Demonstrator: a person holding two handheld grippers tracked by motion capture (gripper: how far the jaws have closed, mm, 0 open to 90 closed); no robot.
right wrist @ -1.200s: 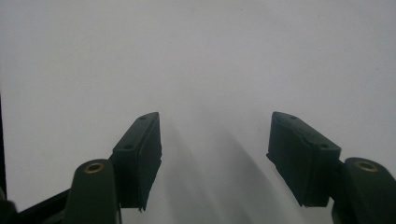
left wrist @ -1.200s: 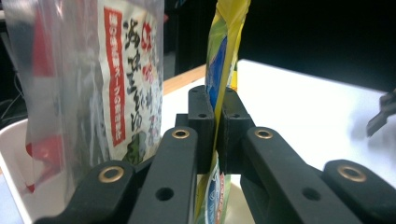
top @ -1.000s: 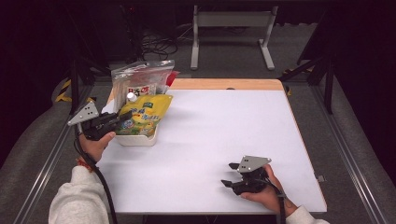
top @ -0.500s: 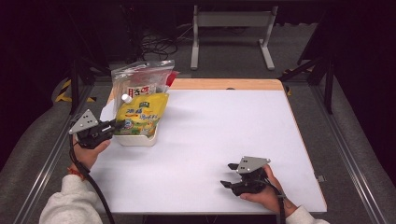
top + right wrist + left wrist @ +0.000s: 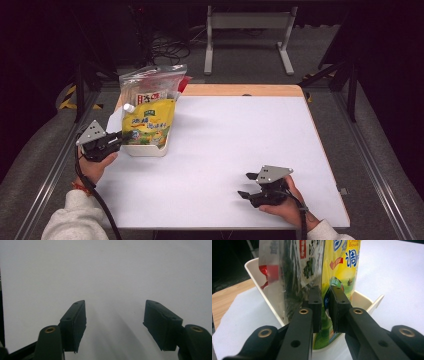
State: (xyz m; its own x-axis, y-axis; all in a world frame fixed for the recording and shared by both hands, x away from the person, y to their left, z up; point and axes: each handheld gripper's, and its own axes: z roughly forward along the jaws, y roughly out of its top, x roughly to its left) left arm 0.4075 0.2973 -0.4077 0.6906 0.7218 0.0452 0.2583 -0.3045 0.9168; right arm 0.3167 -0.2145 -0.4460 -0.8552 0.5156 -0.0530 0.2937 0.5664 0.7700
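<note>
A white bin (image 5: pixel 146 151) stands at the table's left and holds a yellow spouted pouch (image 5: pixel 148 125) upright, with a clear snack bag (image 5: pixel 150 82) behind it. My left gripper (image 5: pixel 121 135) hovers just left of the bin and points at the pouch's edge. In the left gripper view the jaws (image 5: pixel 325 295) stand almost together, a thin slit between the pads and nothing in it. The yellow pouch (image 5: pixel 344 265) and the clear bag (image 5: pixel 294 265) rise right behind them. My right gripper (image 5: pixel 245 185) rests near the front right of the table, open and empty (image 5: pixel 115 312).
The white tabletop (image 5: pixel 240 130) spreads between the two hands, with a wooden strip (image 5: pixel 240 90) along its far edge. Metal rails run down both sides, and a stand's frame (image 5: pixel 250 30) and cables lie on the floor beyond.
My left hand has drawn back from the bin toward the near left, leaving the yellow pouch upright in it. The right hand has stayed put.
</note>
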